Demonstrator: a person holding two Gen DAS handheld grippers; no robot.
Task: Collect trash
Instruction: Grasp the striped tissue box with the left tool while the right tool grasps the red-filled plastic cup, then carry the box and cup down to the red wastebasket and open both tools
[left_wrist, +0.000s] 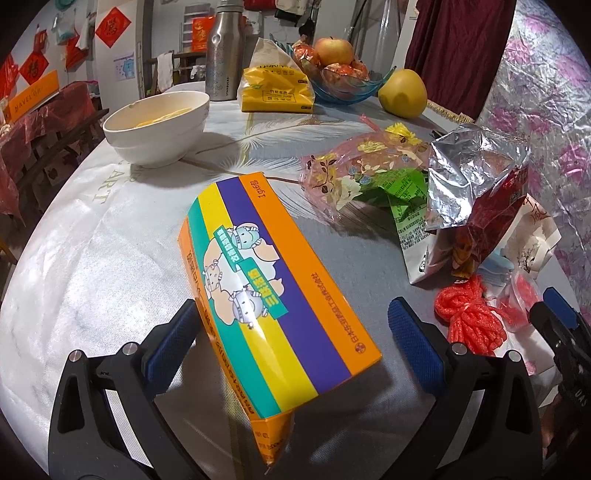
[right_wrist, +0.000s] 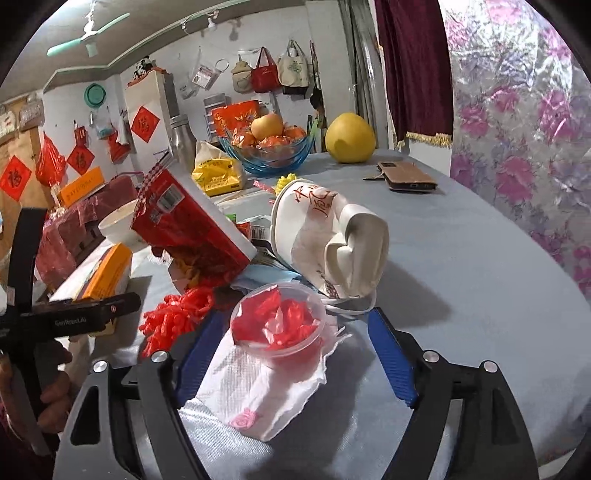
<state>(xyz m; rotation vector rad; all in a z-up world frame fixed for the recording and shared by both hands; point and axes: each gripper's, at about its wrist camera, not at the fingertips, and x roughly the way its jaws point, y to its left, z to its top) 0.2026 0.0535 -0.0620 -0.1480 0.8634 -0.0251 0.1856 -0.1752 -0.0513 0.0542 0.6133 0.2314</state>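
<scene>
The right gripper (right_wrist: 291, 354) stands wide and released, holding nothing; the clear cup of red scraps (right_wrist: 280, 325) sits between its pads on a white napkin (right_wrist: 258, 395), not pressed. To do this well, I think it should centre on the cup wall and close gently, since thin plastic may buckle. The left gripper (left_wrist: 291, 332) is also released, its left pad touching the striped box (left_wrist: 266, 288) on the counter (left_wrist: 92, 258). Crumpled wrappers (left_wrist: 476, 173) lie beyond.
</scene>
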